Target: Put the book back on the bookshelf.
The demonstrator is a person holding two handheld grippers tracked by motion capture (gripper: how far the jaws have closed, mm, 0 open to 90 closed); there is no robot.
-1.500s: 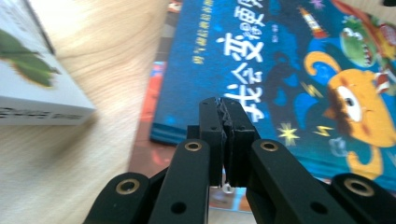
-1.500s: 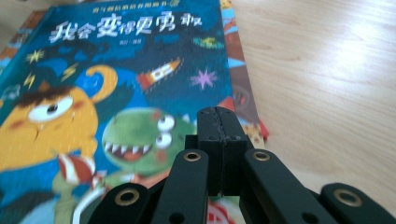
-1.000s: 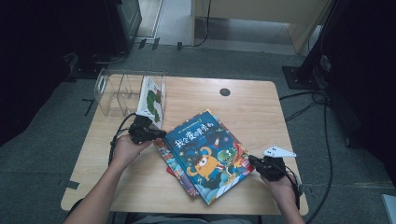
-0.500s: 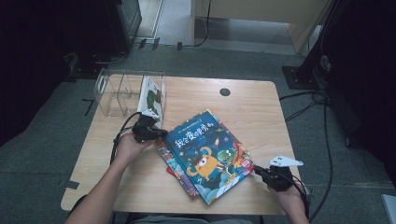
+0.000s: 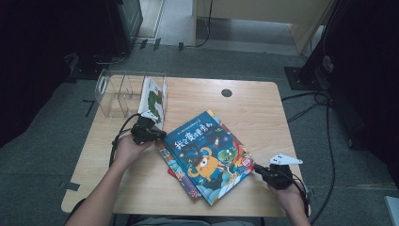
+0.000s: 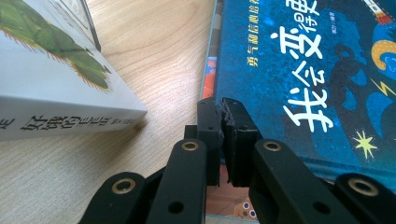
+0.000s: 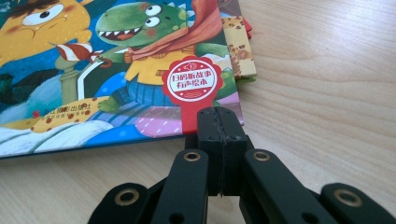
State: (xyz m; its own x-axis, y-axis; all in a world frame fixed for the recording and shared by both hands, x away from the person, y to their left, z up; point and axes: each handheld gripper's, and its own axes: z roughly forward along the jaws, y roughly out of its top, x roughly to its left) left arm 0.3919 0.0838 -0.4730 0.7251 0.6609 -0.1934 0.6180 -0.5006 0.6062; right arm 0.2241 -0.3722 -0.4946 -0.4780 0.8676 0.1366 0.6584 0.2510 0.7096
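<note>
Both closed and empty, the left gripper [image 5: 157, 134] and right gripper [image 5: 258, 168] sit at opposite edges of the glossy blue monster picture book [image 5: 209, 153], bare wooden table [image 5: 263, 113] around them.

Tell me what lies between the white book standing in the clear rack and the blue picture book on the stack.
In the left gripper view, bare wood of the table separates the white book from the blue picture book; the shut left gripper reaches into that gap at the blue book's edge.

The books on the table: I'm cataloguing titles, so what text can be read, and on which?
"我会变得更", running on out of frame: blue book cover.
"勇气..." small yellow line above it: rest too blurred.
"扫码听故事 有声绘本": red seal on that cover.
"好饿的毛毛虫": white book spine.
Small print beside it: unreadable.
</note>
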